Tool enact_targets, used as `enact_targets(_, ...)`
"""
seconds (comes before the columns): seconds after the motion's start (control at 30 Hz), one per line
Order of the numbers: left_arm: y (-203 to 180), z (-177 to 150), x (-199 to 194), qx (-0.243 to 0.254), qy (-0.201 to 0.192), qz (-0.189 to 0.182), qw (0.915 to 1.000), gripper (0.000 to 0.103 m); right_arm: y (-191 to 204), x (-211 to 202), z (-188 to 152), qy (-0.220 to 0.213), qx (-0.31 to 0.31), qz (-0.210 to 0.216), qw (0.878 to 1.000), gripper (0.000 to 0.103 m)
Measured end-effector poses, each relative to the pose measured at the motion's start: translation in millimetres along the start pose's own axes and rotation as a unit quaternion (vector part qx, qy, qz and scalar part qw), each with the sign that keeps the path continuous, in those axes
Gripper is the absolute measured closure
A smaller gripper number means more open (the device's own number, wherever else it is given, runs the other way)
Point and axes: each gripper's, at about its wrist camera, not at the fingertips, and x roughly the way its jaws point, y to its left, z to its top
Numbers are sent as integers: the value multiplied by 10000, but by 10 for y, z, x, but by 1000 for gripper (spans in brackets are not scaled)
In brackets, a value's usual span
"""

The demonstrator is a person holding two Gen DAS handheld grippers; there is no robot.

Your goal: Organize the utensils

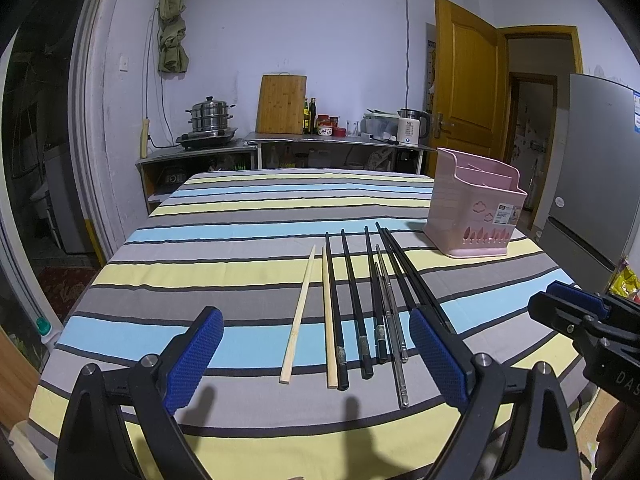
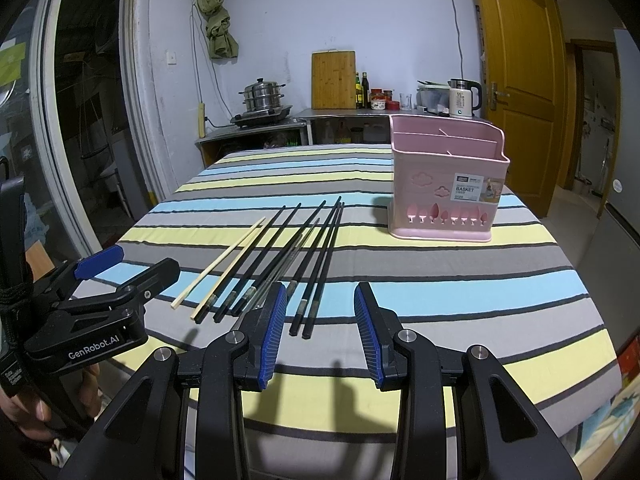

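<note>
Beside chopsticks (image 1: 352, 312), basket label (image 2: 474, 189) readable rightward

Your left gripper (image 1: 316, 354) hangs wide open over the chopsticks (image 1: 360, 312) lying side by side, pink basket (image 1: 476, 216) beyond.

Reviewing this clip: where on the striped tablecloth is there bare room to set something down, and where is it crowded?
Bare: the cloth left of the two pale wooden chopsticks, out to the table's left edge; the far stripes behind the chopstick tips; the near-right cloth in front of the pink basket. Crowded: the centre, where black chopsticks and metal ones lie close together.
</note>
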Motion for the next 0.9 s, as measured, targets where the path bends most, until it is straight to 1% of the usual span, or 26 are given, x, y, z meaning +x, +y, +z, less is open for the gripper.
enact_targets(0.67,-4,-25,21,14,32,-4,10000,8,21,13,-34,24,-23,-4,10000,66)
enact_targets(0.9,77,11,180,127,283,-50,9995,8,-17,125,-2,126,2,-12,9999,66)
